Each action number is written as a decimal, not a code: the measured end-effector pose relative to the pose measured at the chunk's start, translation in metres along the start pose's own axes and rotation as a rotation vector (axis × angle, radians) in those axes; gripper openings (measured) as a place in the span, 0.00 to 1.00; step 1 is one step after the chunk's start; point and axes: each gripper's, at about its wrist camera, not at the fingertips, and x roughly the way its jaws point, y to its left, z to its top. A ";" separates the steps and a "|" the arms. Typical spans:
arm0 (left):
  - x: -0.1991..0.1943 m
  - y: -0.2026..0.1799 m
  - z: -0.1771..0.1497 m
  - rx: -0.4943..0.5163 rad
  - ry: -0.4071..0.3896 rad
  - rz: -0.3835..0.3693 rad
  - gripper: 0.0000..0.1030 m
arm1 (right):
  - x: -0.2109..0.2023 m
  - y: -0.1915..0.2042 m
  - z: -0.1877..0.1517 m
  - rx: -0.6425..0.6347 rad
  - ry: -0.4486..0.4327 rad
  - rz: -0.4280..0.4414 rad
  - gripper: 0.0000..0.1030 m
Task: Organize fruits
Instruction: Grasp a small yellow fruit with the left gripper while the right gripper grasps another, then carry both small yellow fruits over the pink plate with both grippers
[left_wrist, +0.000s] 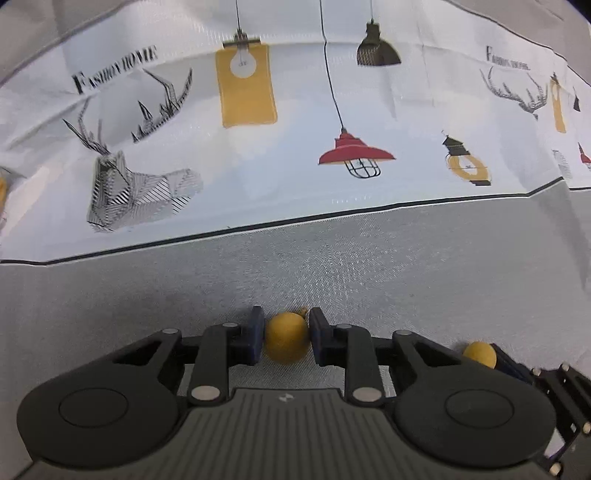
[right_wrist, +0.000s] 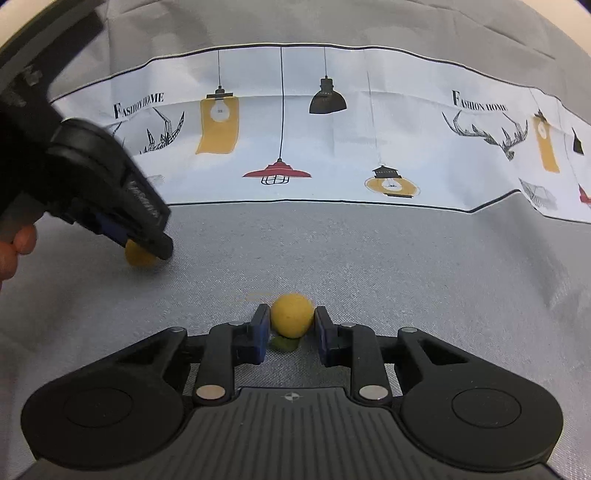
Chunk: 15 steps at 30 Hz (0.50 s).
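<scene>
A small round yellow fruit (left_wrist: 286, 343) rests on the grey cloth, and my left gripper (left_wrist: 286, 323) is shut on it, a blue pad pressed to each side. A second yellow fruit (right_wrist: 291, 317) lies on the same cloth, with my right gripper (right_wrist: 291, 314) shut on it and a small greenish patch under it. In the right wrist view, the left gripper (right_wrist: 147, 245) leans down at the left over its fruit (right_wrist: 137, 256), with a hand (right_wrist: 16, 247) behind it. At the lower right of the left wrist view, the second fruit (left_wrist: 480, 353) shows beside a blue pad.
The grey tablecloth (left_wrist: 332, 266) spreads around both fruits. Beyond it runs a white printed band (left_wrist: 295, 110) with lamps, deer heads and lettering, bordered by a dark line. Plain grey cloth (right_wrist: 332, 29) lies past that band.
</scene>
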 end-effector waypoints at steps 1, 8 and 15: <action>-0.007 0.000 -0.002 0.001 -0.007 -0.001 0.28 | -0.005 -0.001 0.001 0.009 -0.004 0.001 0.26; -0.079 0.004 -0.038 -0.018 -0.028 -0.045 0.28 | -0.063 -0.001 0.002 0.016 -0.022 0.008 0.26; -0.166 0.011 -0.100 -0.039 -0.013 -0.032 0.28 | -0.148 0.015 -0.008 0.019 0.009 0.103 0.26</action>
